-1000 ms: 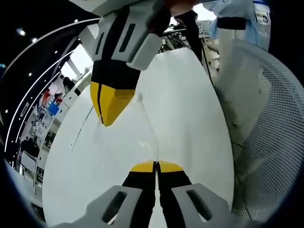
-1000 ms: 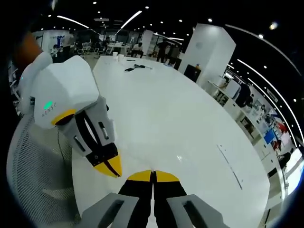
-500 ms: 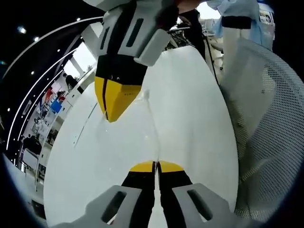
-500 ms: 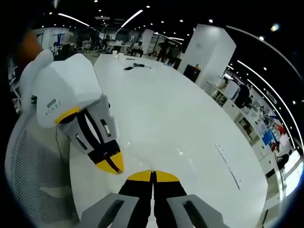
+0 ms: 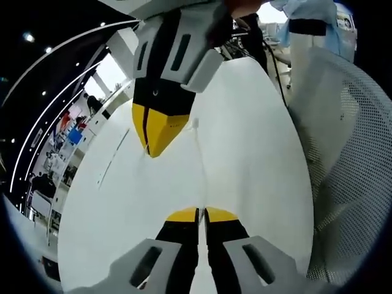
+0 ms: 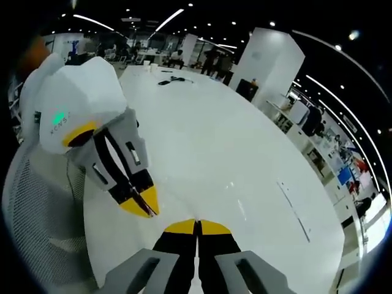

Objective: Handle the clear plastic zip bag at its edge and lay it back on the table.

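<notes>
With both sets of jaws pressed together, the left gripper and right gripper each pinch an edge of the bag, keeping it stretched over the table, toward 12 o'clock in the left gripper view, ready for lowering.

One clear zip bag, two grippers, one white table, one mesh chair

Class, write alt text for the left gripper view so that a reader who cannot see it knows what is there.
The left gripper, jaws closed, pinches the near edge of a clear plastic zip bag above a white table. The right gripper comes in from the top, its yellow tips closed at the bag's far edge. A white mesh chair stands on the right.
</notes>
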A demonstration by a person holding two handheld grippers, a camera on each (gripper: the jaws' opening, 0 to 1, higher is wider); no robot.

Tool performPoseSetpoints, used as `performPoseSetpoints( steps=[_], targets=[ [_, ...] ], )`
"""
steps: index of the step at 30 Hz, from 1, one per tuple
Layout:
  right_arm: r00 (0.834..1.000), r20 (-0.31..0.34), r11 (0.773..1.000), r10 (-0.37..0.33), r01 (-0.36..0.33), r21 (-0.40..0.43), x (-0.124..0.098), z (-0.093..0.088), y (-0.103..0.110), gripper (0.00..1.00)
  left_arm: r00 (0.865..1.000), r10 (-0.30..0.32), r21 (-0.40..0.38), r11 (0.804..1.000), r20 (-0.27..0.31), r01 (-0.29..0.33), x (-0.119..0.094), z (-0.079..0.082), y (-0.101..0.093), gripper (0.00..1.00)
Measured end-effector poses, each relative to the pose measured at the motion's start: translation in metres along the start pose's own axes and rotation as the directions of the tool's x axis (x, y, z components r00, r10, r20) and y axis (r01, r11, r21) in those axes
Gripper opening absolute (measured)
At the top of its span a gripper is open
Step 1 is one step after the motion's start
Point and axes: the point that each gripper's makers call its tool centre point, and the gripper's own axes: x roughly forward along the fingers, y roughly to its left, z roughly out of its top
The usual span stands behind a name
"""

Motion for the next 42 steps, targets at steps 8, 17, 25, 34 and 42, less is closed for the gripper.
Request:
performPoseSetpoints(
  steps=[8,17,25,34,42],
  targets=[
    [0.999,-0.037,1.000,0.008,-0.009,-0.015,0.006,-0.010,0.004,0.00,1.000,0.002,-0.023,1.000,-0.003,-0.002,0.002,-0.003,0.001,0.01],
    [0.996,-0.092,1.000,0.004,-0.005,-0.012,0.013,-0.026,0.005,0.00,1.000,0.015,-0.055,0.998,0.025,-0.013,-0.004,0.000,0.006,0.02],
    [0.994,-0.112,1.000,0.001,-0.001,0.000,0.022,-0.034,0.002,0.00,0.996,0.053,-0.107,0.993,0.076,-0.045,-0.016,-0.001,0.008,0.06],
    [0.991,-0.131,0.999,-0.036,0.031,-0.040,0.030,-0.040,-0.006,0.00,0.987,0.107,-0.151,0.985,0.120,-0.088,-0.030,-0.003,0.012,0.15],
    [0.988,-0.139,0.998,-0.063,0.059,-0.034,0.038,-0.043,-0.015,0.00,0.984,0.140,-0.237,0.965,0.108,-0.111,-0.039,-0.016,0.015,0.24]
  ],
)
